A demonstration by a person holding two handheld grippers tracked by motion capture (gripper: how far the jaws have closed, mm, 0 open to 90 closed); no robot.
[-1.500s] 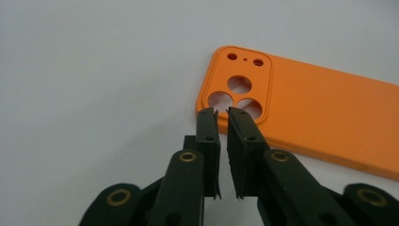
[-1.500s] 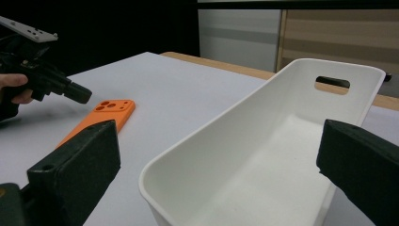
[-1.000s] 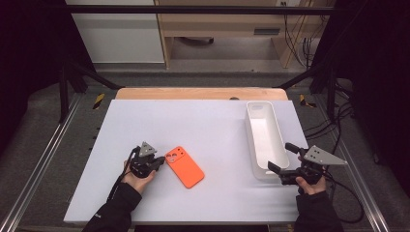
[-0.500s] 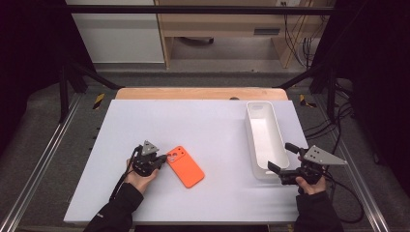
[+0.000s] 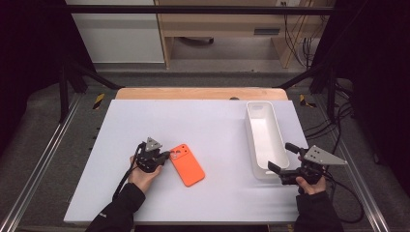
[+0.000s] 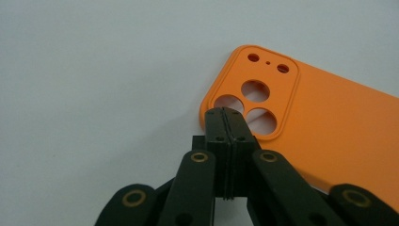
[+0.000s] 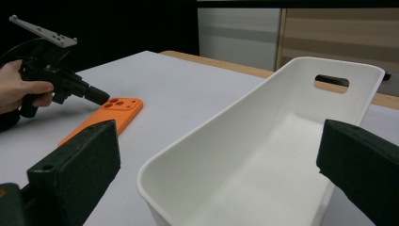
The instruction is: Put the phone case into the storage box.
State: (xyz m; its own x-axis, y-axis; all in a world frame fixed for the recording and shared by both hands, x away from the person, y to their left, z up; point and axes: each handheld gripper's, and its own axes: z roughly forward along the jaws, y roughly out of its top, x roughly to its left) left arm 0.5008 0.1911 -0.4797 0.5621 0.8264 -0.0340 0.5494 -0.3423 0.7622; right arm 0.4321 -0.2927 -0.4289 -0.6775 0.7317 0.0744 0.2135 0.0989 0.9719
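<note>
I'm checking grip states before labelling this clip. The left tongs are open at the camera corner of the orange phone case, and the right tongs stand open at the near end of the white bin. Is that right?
Not quite: the left tongs are shut, jaws pressed together with nothing between them, as the left gripper view shows. They are at the camera corner of the orange phone case. The right tongs do stand open at the white bin.

The phone case (image 5: 187, 164) lies flat on the table (image 5: 203, 121), left of centre toward the near edge. The left gripper (image 5: 167, 155) sits just left of it, at its far-left corner. The bin (image 5: 265, 140) lies well right, lengthwise near-to-far. The right gripper (image 5: 280, 157) stands at its near end.
</note>
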